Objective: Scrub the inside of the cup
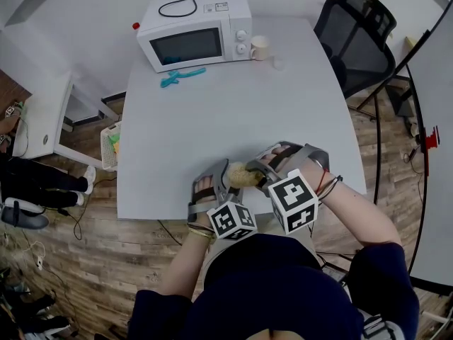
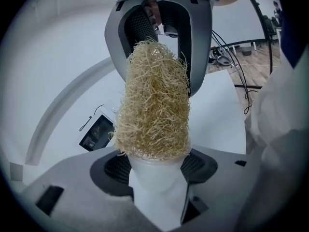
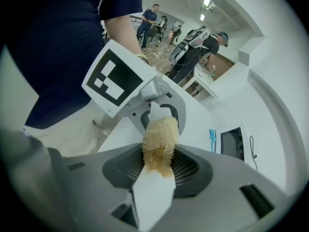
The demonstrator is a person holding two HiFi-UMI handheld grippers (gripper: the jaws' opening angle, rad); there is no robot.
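So far no scrubbing is done: the cup (image 1: 259, 47) stands at the far end of the table (image 1: 233, 112), just beside the microwave (image 1: 195, 37) and well apart from both my tools. What I have is the loofah scrubber (image 1: 243, 176), held over the near edge right in front of me. My left gripper (image 2: 157, 170) is pinched on one end of it, and my right gripper (image 3: 154, 178) looks clamped on the other end, the two facing tip to tip. By my reckoning, one side has to let go before the cup can be fetched and scrubbed. The tabletop between me and the cup is bare and wide. Only a teal tool (image 1: 182, 76) lies by the microwave, and a chair (image 1: 357, 30) crowds the far right corner.
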